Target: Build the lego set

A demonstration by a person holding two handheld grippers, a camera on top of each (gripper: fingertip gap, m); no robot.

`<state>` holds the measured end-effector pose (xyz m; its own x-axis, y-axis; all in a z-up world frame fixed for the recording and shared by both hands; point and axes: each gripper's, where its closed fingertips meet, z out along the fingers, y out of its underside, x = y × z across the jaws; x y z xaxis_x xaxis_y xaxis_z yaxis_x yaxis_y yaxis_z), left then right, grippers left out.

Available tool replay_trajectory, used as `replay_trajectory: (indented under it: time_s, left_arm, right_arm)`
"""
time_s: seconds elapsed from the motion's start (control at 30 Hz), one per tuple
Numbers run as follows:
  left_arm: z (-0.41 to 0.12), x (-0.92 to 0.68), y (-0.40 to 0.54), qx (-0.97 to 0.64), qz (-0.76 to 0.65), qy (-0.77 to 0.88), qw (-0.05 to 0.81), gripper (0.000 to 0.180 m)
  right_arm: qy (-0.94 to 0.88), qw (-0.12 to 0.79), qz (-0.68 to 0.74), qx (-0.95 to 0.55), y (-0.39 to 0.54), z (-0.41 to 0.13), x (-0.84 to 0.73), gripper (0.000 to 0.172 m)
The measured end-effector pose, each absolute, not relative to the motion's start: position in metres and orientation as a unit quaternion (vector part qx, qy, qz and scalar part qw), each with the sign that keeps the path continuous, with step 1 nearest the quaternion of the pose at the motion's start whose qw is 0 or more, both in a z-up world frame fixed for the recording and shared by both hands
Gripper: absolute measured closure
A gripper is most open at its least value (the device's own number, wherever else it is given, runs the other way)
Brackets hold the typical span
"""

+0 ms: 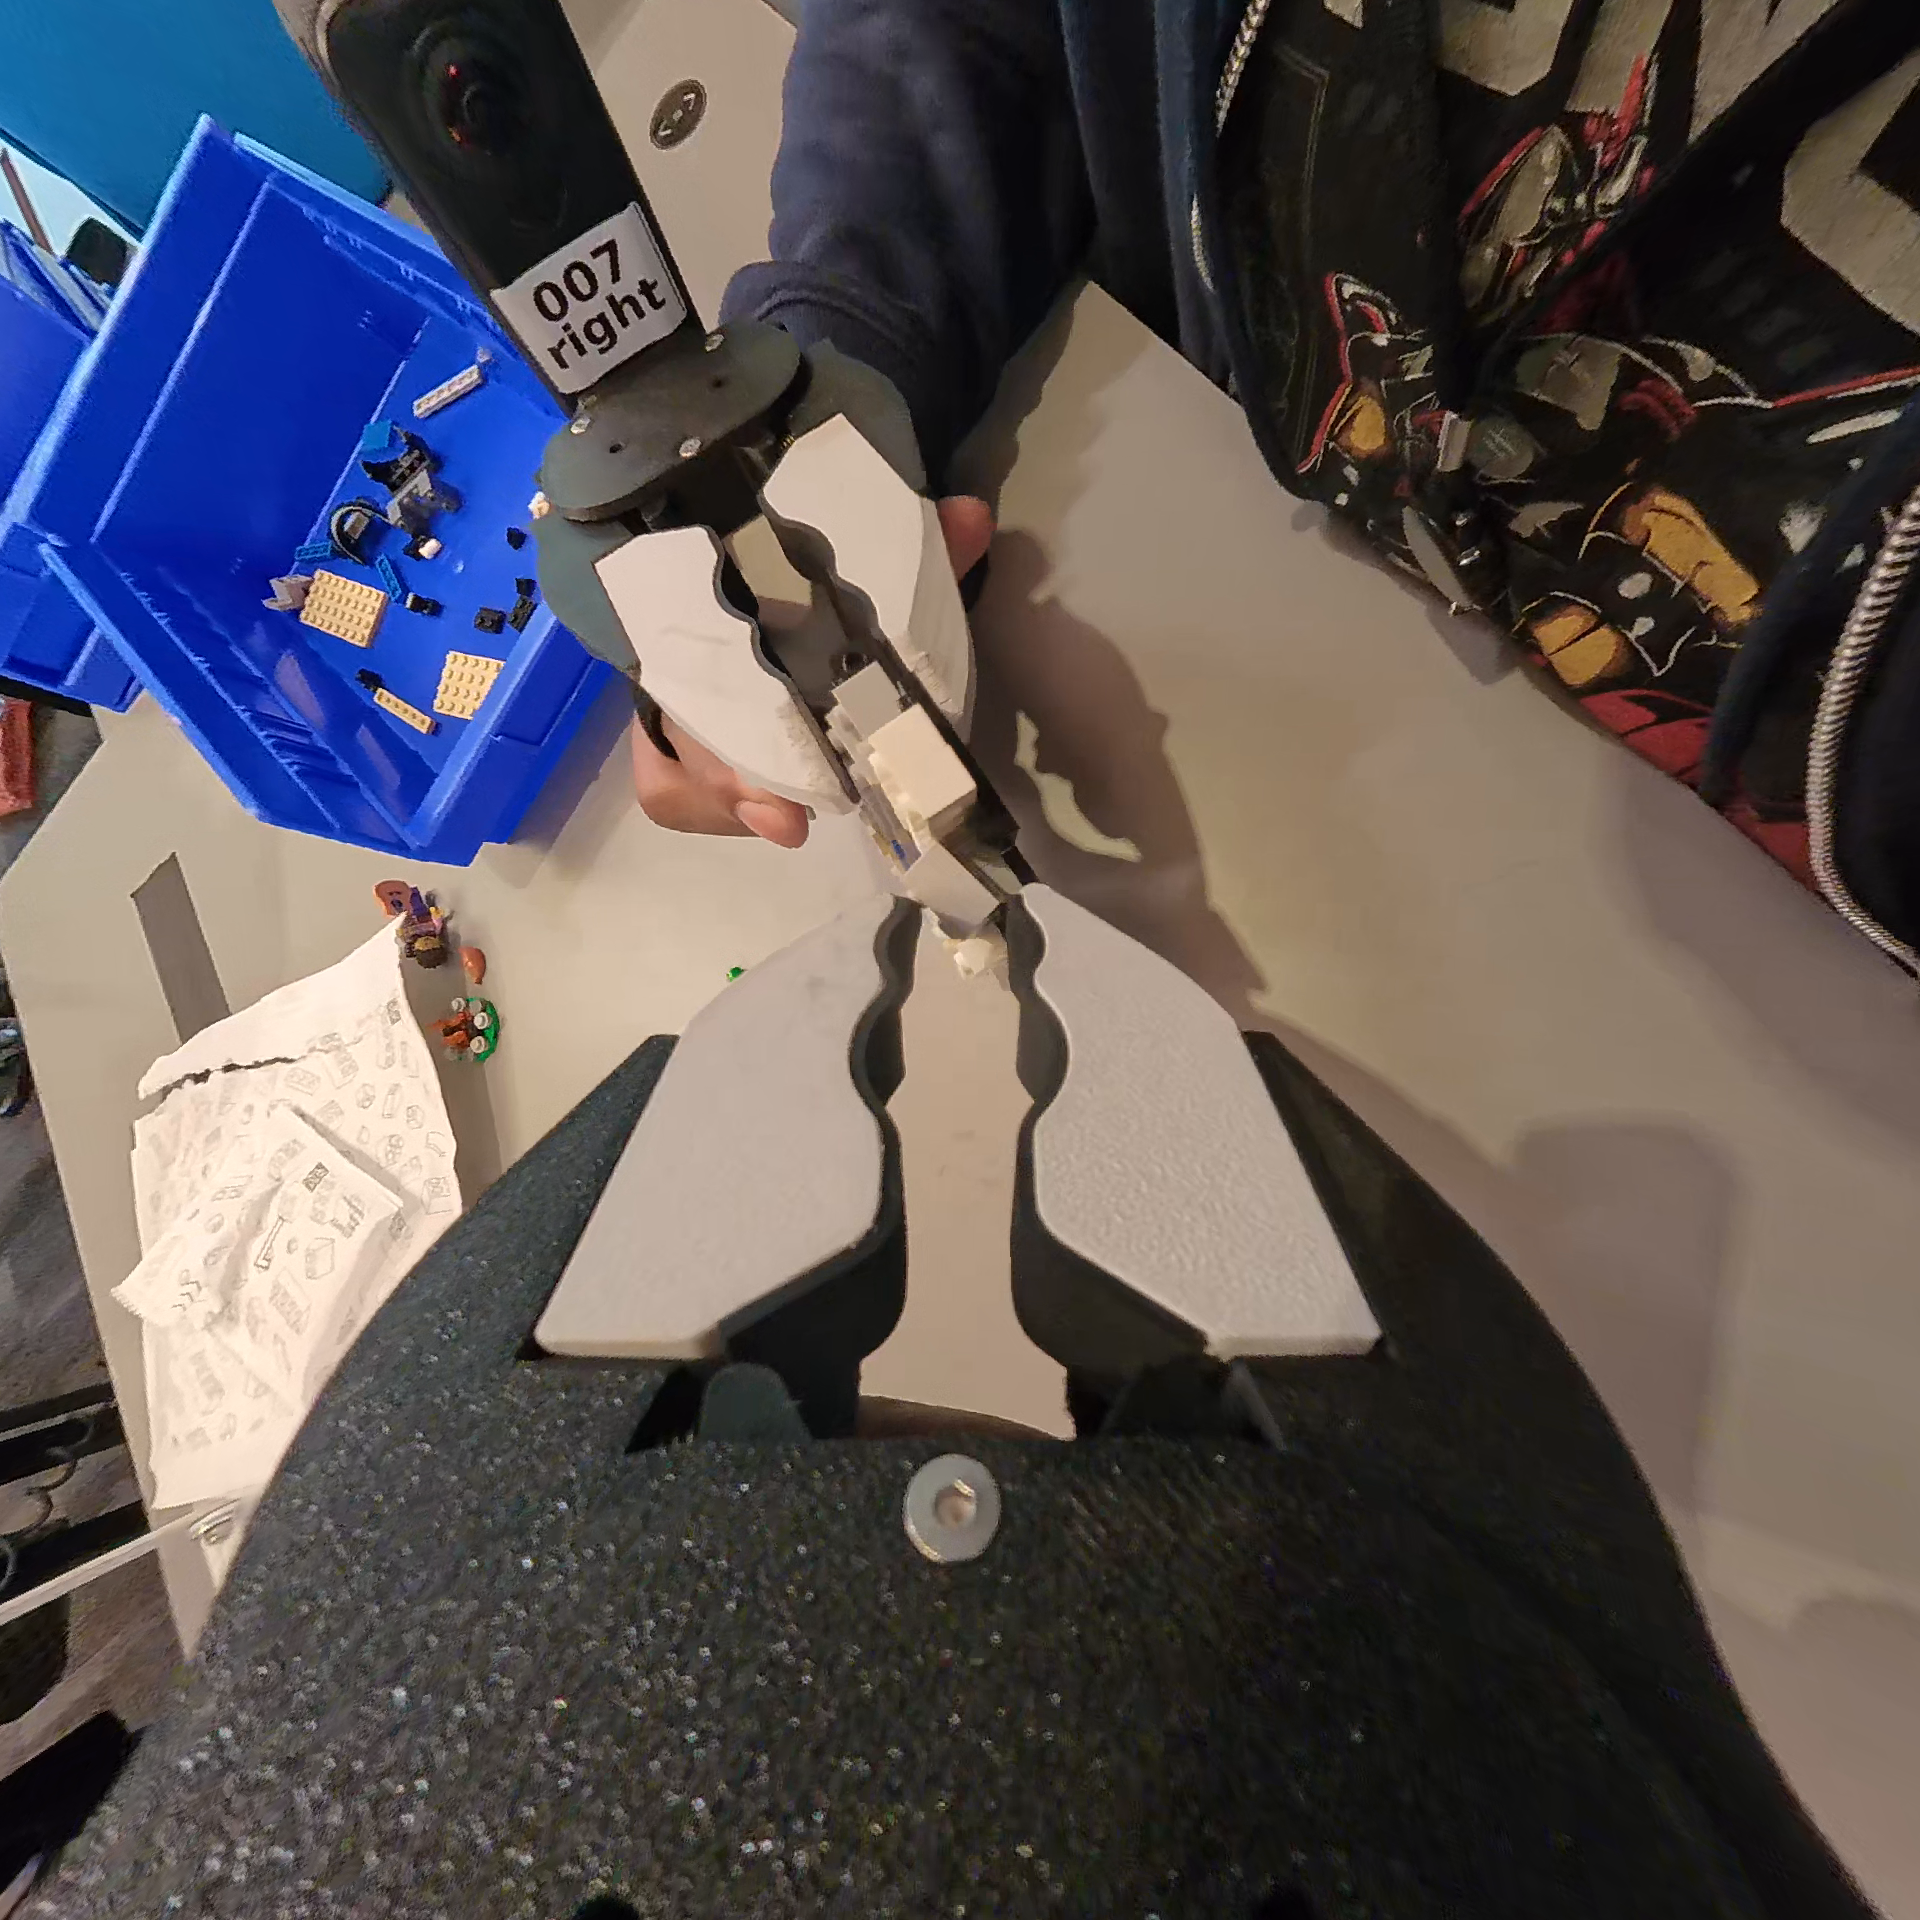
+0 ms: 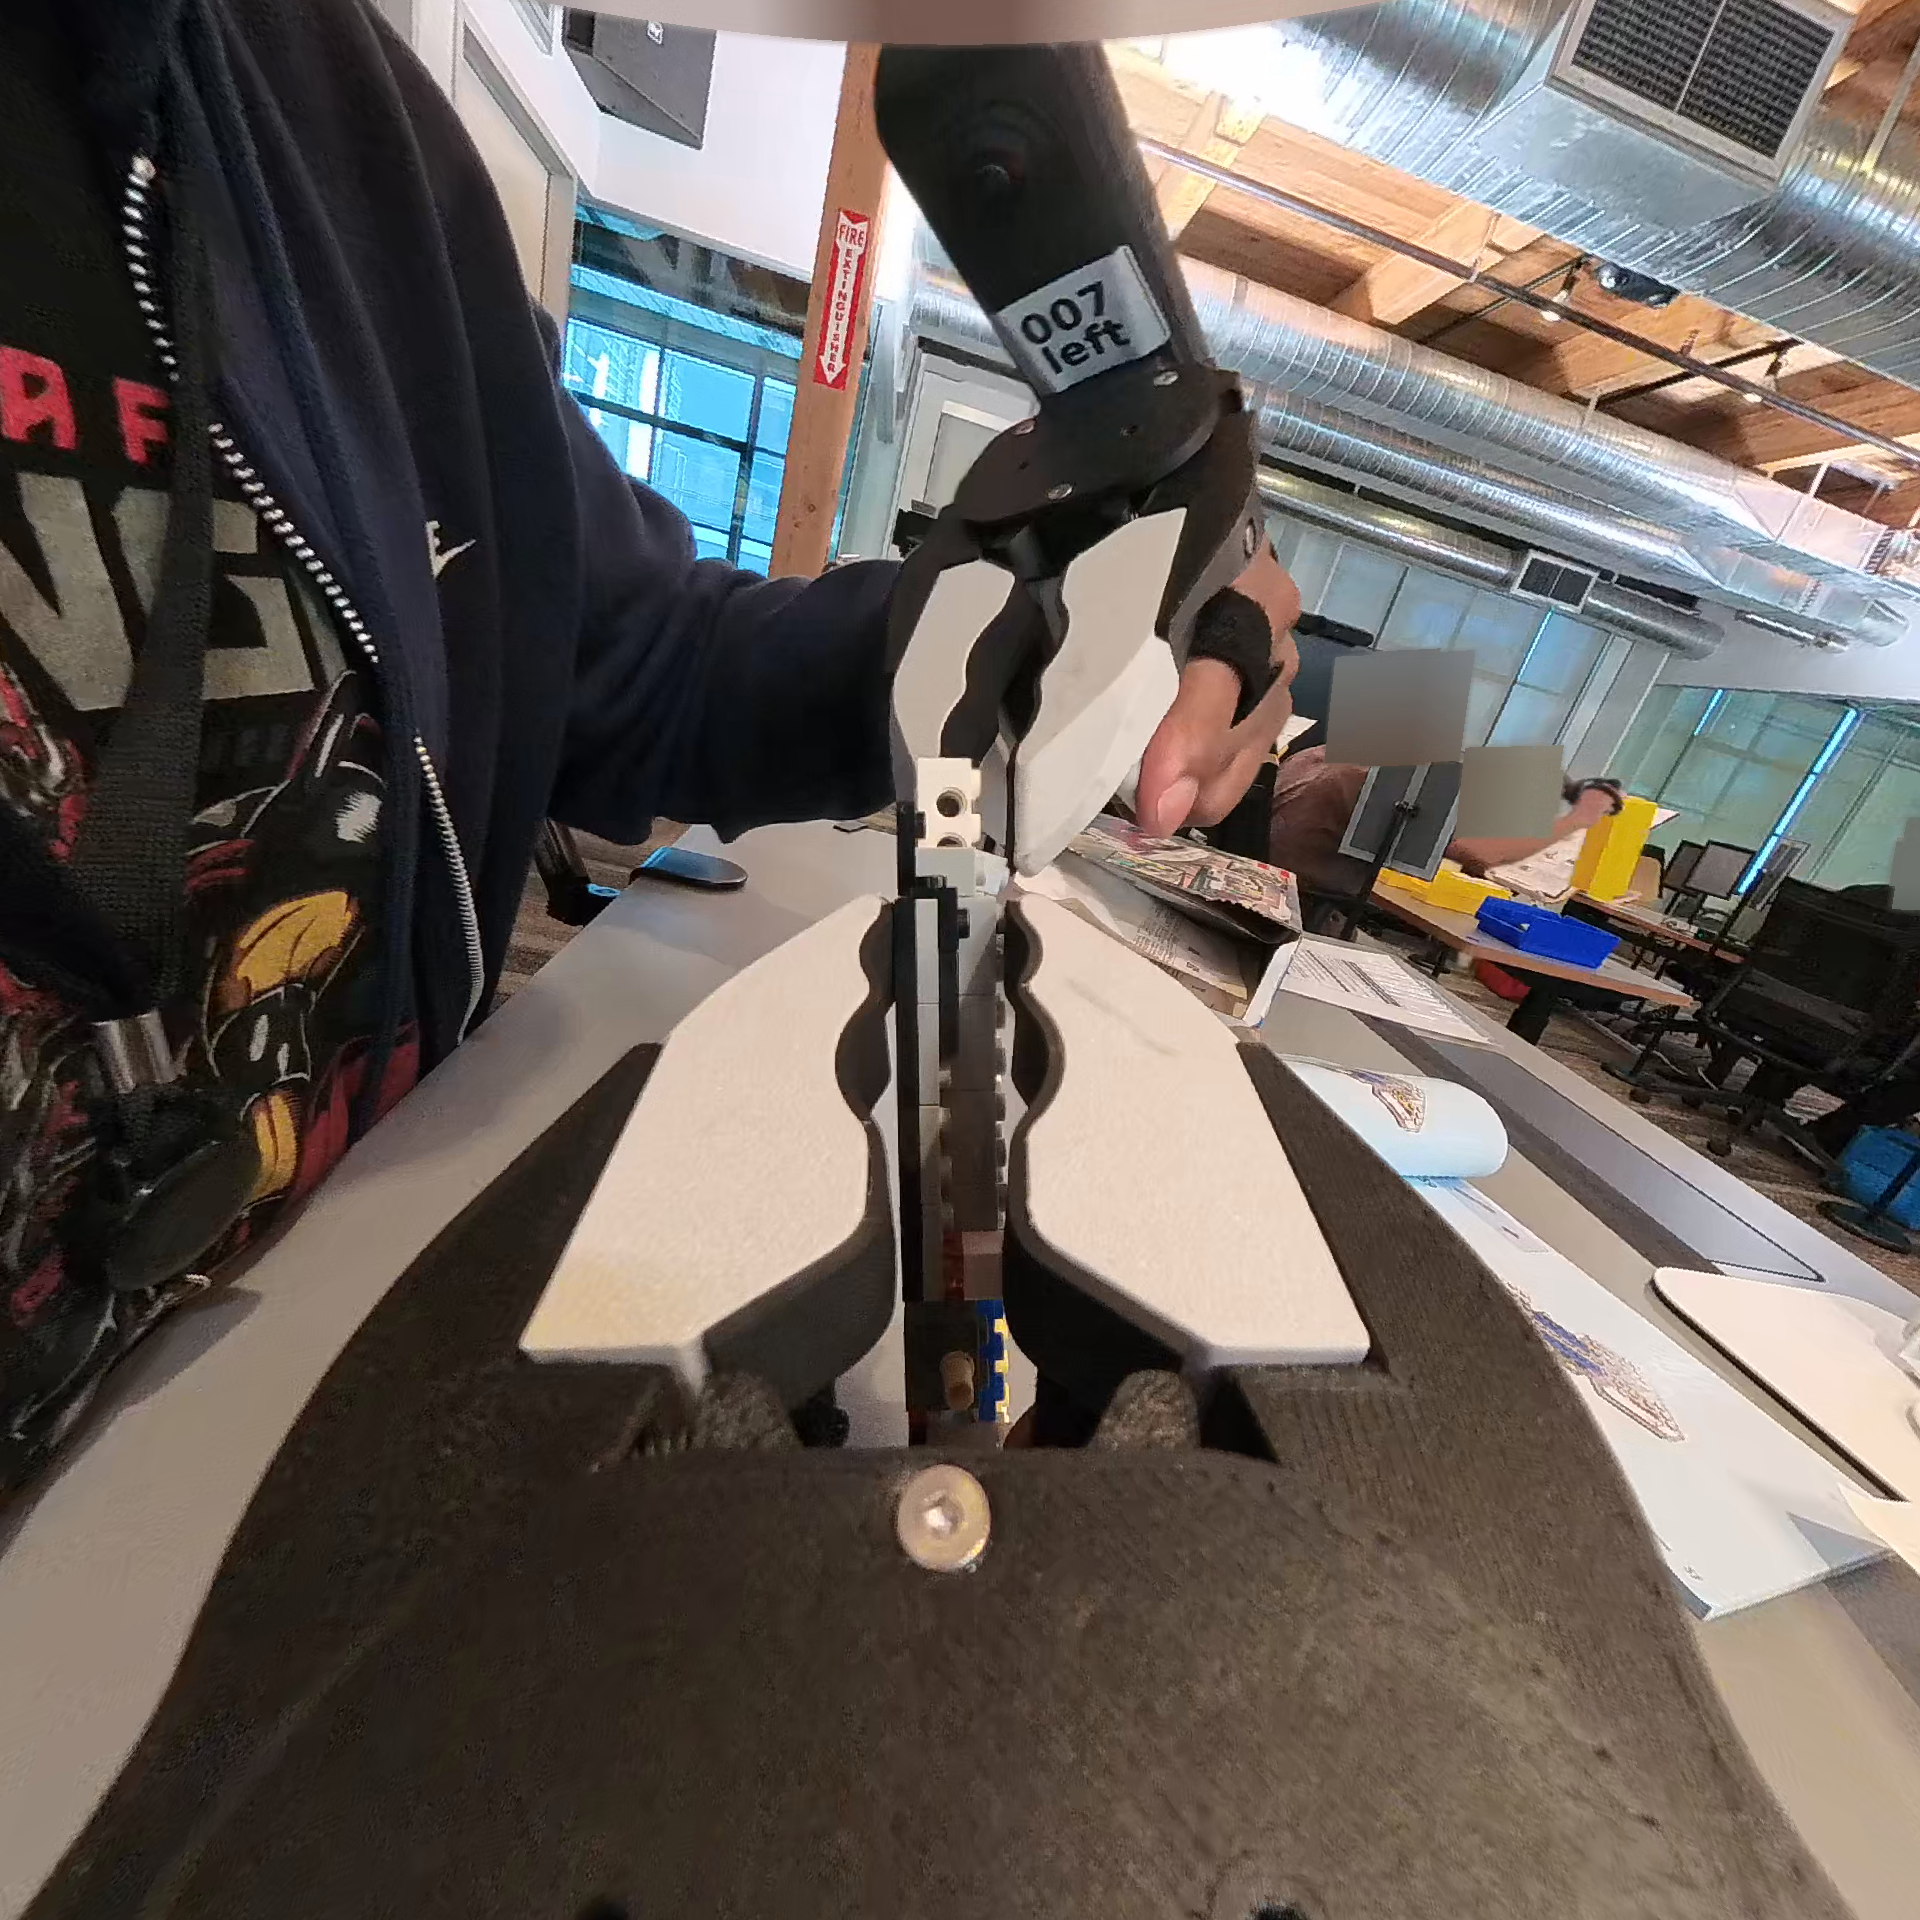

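Note:
My right gripper is shut on a long brick assembly of black and grey pieces, which runs forward between its fingers. A white brick with two round holes sits on the assembly's far end. My left gripper comes down over that end with the white brick between its fingertips. One pad lies against the brick and a gap shows at the other. In the left wrist view my left gripper has a small white piece between its tips, off the left finger. The right gripper holds the assembly there.
A blue bin with several loose bricks stands at the far left. A crumpled printed paper bag and small brick figures lie near it. A person's torso lines the table edge. A printed box and booklets lie to the right.

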<state>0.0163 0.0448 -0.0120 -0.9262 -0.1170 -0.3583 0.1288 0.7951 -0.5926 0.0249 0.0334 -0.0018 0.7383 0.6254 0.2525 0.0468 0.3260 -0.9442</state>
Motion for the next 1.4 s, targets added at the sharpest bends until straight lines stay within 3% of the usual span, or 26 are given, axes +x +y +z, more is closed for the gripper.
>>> replay_trajectory:
  time_s: [0.2, 0.83, 1.4]
  left_arm:
    - [-0.013, 0.016, 0.044, 0.007, -0.329, 0.929, 0.167, 0.162]
    - [0.003, 0.033, 0.048, -0.081, -0.35, 0.91, 0.208, 0.167]
    - [0.002, 0.029, 0.043, -0.128, -0.387, 0.901, 0.151, 0.167]
  right_arm:
    - [-0.304, 0.757, 0.193, -0.545, 0.033, 0.0, 0.026, 0.153]
    - [-0.285, 0.769, 0.195, -0.537, 0.035, 0.007, 0.033, 0.152]
    - [-0.286, 0.775, 0.191, -0.53, 0.033, 0.011, 0.034, 0.152]
